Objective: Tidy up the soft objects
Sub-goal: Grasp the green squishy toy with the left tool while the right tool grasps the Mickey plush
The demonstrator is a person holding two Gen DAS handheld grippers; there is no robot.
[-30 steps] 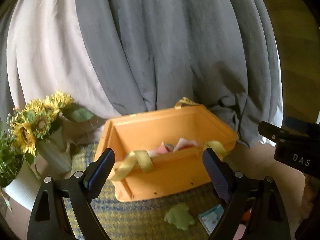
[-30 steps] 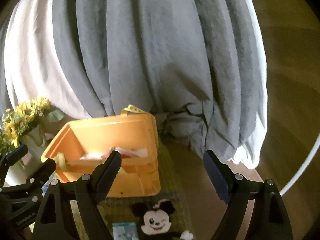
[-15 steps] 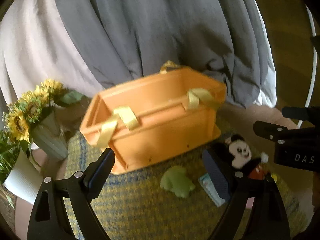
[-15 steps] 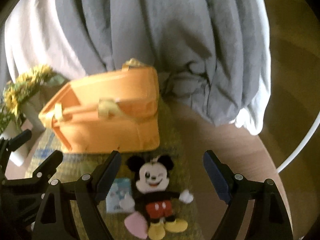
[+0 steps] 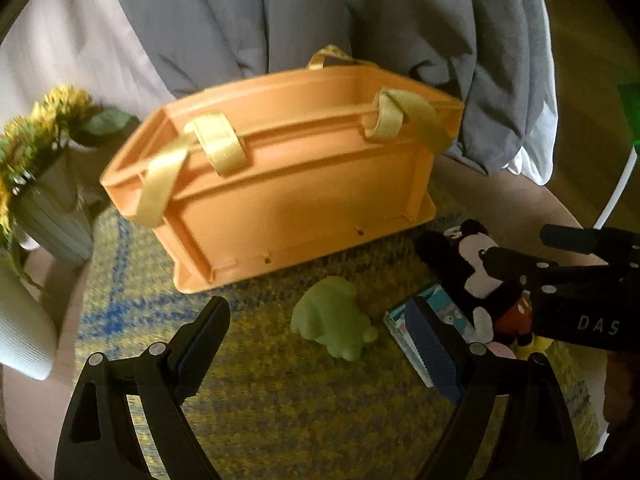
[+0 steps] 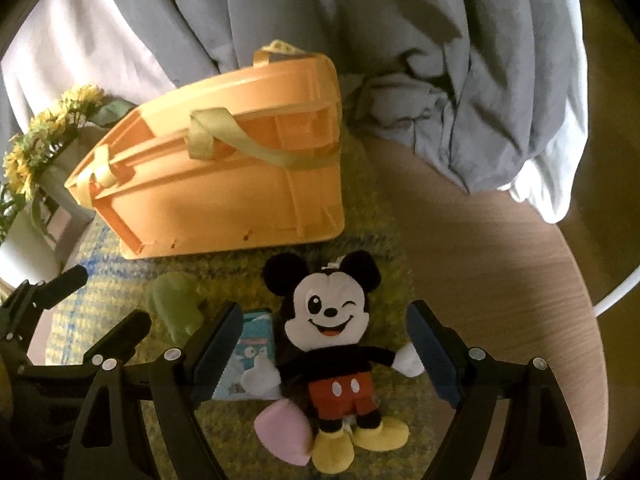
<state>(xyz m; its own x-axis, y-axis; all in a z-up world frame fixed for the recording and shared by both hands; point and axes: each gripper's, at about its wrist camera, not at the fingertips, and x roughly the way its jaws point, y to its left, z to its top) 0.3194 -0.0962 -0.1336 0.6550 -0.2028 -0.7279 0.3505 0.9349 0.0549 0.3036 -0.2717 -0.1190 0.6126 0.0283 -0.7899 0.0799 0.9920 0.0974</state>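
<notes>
The orange crate [image 5: 296, 184] is standing on a yellow woven mat [image 5: 304, 412] on the round desk [image 6: 500, 280], with yellow ribbon handles [image 5: 218, 146] hanging over its rim. In front of the crate, a green soft toy [image 5: 332, 320] is lying on the mat. To the right of it, also in front of the crate, a small blue packet [image 6: 250, 354] and the mouse plush [image 6: 336, 340] are lying, and a pink soft piece [image 6: 284, 432] is touching the plush's foot. The left tool [image 5: 320, 344] is hanging wide open over the green toy, holding nothing. The right tool [image 6: 324, 352] is also gaping wide, with the plush between its fingers but not gripped. Left of the crate, sunflowers [image 5: 44, 120] are standing in a vase.
</notes>
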